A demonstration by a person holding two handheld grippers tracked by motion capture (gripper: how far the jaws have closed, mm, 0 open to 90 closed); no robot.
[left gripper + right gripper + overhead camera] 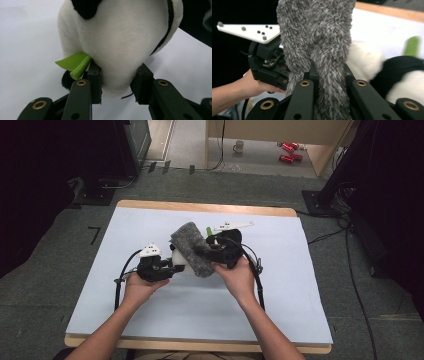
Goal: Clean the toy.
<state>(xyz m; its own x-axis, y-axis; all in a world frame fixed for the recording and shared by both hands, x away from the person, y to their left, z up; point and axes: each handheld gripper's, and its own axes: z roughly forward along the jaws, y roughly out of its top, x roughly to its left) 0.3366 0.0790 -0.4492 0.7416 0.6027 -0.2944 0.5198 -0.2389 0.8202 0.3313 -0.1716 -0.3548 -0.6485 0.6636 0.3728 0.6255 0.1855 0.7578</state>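
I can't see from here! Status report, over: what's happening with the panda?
Left gripper clamped on panda. Right gripper pinching grey fuzzy cloth. Nothing blocking.

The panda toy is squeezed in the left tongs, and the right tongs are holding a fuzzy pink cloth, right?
Almost. The fuzzy cloth is grey, not pink, as the right gripper view shows. The rest holds: the left tongs squeeze the panda toy, and the right tongs hold the cloth.
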